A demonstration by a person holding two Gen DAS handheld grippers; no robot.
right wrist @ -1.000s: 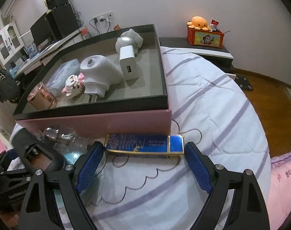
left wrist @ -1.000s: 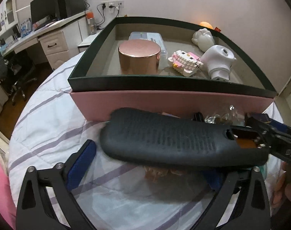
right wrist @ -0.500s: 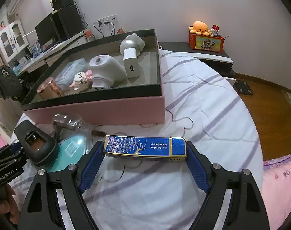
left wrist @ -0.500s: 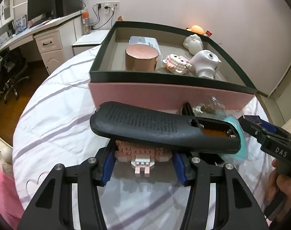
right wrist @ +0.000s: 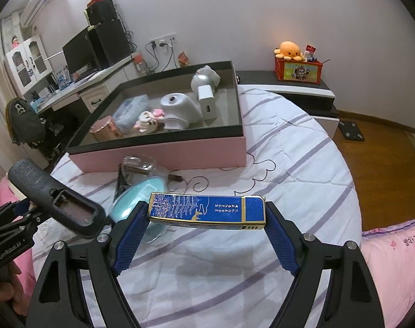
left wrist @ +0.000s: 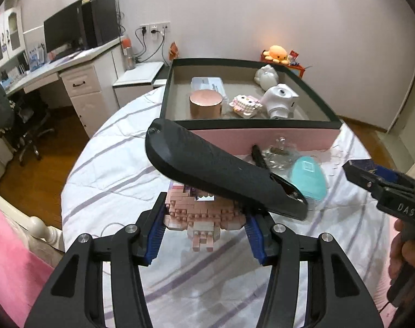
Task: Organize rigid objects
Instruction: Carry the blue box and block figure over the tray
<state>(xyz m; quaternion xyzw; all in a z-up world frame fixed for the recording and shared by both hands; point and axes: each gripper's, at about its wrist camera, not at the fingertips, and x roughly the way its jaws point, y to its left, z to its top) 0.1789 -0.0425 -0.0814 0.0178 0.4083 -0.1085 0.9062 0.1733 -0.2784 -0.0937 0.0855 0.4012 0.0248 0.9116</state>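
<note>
Left gripper clamped on a pink brick figure, blue pads pressing both flanks, figure clear of the bed. A black remote, battery bay open, rides loose on top of the bricks, tilted, far end up; no pad touches it as far as I can tell.

Right gripper clamped end to end on a blue-and-gold flat case, held level above the striped bedcover.

Past the grippers, on the cover: a teal oval case and a clear glass bottle, both just in front of the box.

Farther: the pink-sided box with dark rim, already holding a copper tin, a small brick kitten, a white rounded device, a white charger, a clear plastic case and a white figurine.

Risks, as judged:
- Remote is the weak point. Any tilt or jolt on the way to the box could slide it off; it may hit the glass bottle.
- Brick figure could shed pieces if squeezed harder or knocked on the rim.
- Blue case is gripped only at its ends; brushing the box wall could twist it free.
- Both loads heading for one box: the grippers may collide near the front wall.
</note>
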